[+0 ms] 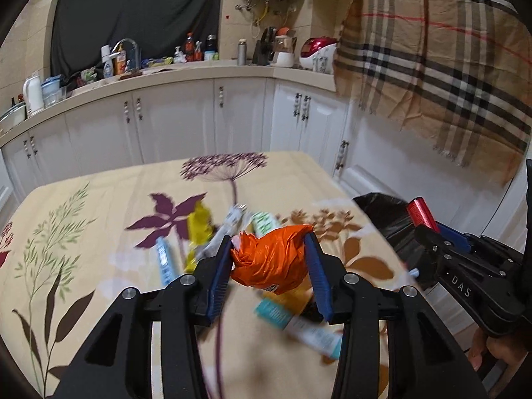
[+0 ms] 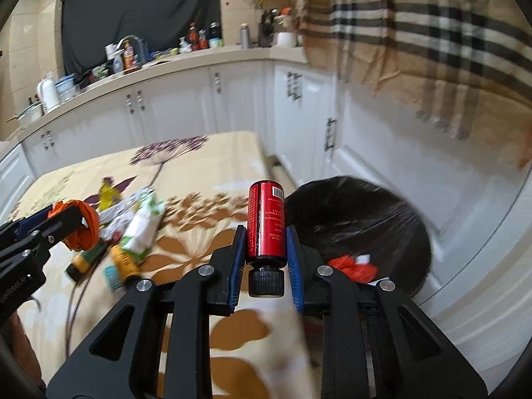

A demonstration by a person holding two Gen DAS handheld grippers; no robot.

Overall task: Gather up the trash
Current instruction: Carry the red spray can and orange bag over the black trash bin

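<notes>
"DAS" on the right tool (image 1: 429,222) (other print too blurred)

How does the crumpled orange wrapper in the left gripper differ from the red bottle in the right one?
The crumpled orange plastic wrapper is soft and shapeless; the red cylindrical bottle with a black cap is rigid and smooth. The wrapper fills wider-set jaws; the bottle sits between narrower ones, cap toward the camera. Both are gripped above the table.

Two wrist fisheyes, angled down, close over shared floral table (image 1: 83,206), kitchen beyond
</notes>
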